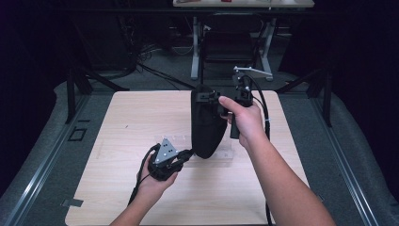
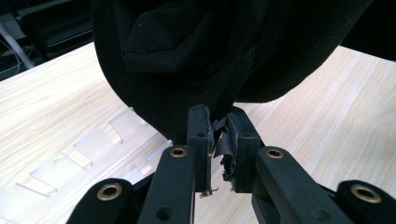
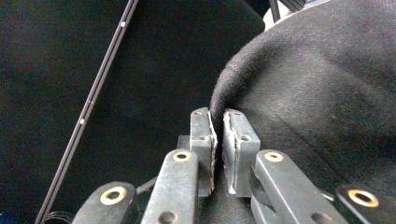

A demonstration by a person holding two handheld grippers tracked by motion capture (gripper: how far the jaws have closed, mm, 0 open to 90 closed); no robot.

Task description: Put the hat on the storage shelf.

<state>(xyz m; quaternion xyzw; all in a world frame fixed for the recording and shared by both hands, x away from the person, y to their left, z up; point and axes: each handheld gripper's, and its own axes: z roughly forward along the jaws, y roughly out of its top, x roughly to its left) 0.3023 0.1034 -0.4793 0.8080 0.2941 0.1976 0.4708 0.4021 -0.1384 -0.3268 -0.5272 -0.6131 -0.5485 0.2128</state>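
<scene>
A black cloth (image 1: 206,125) hangs upright over the middle of the wooden table (image 1: 136,117), its rounded lower end just above the top. My right gripper (image 1: 212,97) holds its upper edge; in the right gripper view the jaws (image 3: 218,135) stand almost together with the cloth's (image 3: 317,93) hem pinched between the pads. My left gripper (image 1: 189,153) lies low on the table and reaches in from the left. In the left gripper view it (image 2: 218,135) is shut on the bottom fold of the cloth (image 2: 210,56), with frayed black tape on the pads.
A clear plastic slotted tray (image 1: 223,157) (image 2: 93,149) lies flat on the table under and beside the cloth. Beyond the table's far edge stand a dark chair (image 1: 230,42) and white desk legs (image 1: 195,52). Metal rails run along the floor on both sides.
</scene>
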